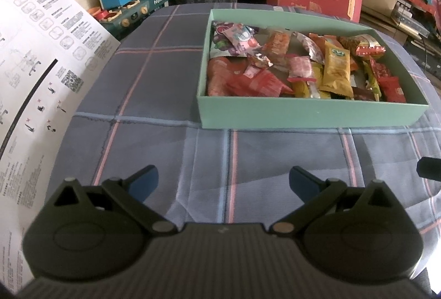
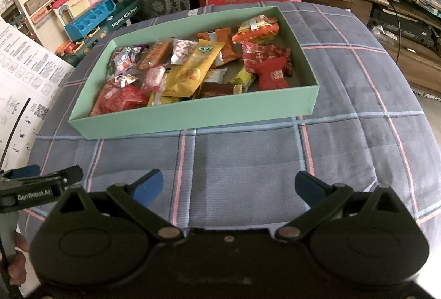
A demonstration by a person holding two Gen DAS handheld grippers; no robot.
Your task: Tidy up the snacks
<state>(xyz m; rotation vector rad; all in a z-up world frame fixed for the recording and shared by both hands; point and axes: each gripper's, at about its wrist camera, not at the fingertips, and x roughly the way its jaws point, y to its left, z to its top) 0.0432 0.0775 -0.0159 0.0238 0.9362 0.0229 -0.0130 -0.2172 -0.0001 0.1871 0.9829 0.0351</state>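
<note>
My left gripper (image 1: 223,183) and right gripper (image 2: 228,186), jaws wide apart and empty, hover low in frame over bare checked cloth (image 2: 248,161). Snacks (image 2: 190,67) fill the green box (image 2: 193,117) at upper centre; sorting looks complete, none lying outside.

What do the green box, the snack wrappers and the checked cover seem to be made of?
Green box: probably matte cardboard, with thin flat walls and sharp corners.
Snack wrappers: glossy plastic or foil, crinkled and reflective.
Checked cover: woven fabric, soft folds and visible weave.
</note>
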